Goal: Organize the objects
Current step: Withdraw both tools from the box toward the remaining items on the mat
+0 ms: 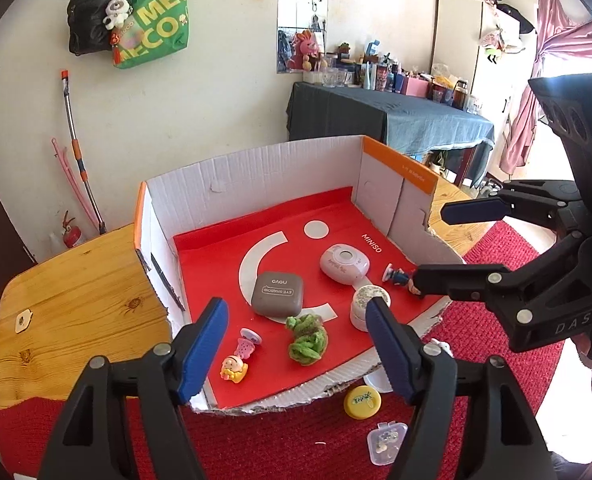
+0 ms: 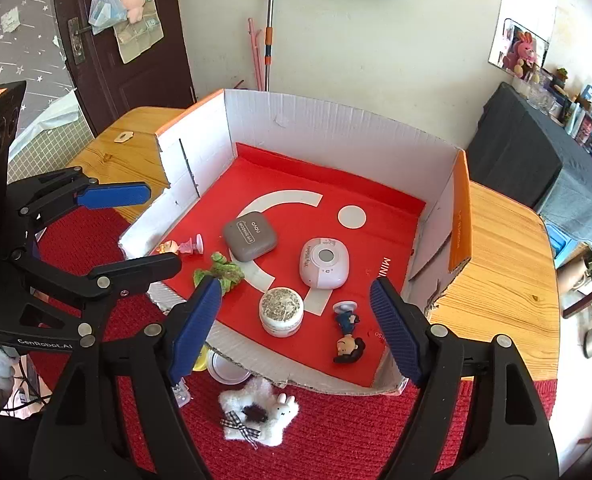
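Observation:
An open cardboard box [image 1: 256, 168] with a red floor holds a grey eyeshadow case [image 1: 277, 294], a pink-white round device [image 1: 344, 263], a white jar [image 1: 366, 306], a green fuzzy clump [image 1: 306, 338] and small figurines [image 1: 234, 368]. My left gripper [image 1: 295, 306] hovers open over the box's torn near edge, with nothing between its blue pads. My right gripper [image 2: 294, 286] is open too, above the jar [image 2: 281, 311] and a lying dark-haired figurine [image 2: 348, 336]. Each gripper shows in the other's view: the right gripper [image 1: 432, 246] at right, the left gripper [image 2: 163, 227] at left.
On the red mat before the box lie a yellow cap [image 1: 362, 400], a clear plastic case [image 1: 386, 442], a white lid [image 2: 226, 366] and a fluffy white star with a bunny [image 2: 260, 412]. The wooden table [image 1: 76, 280] carries the box. A wall stands behind.

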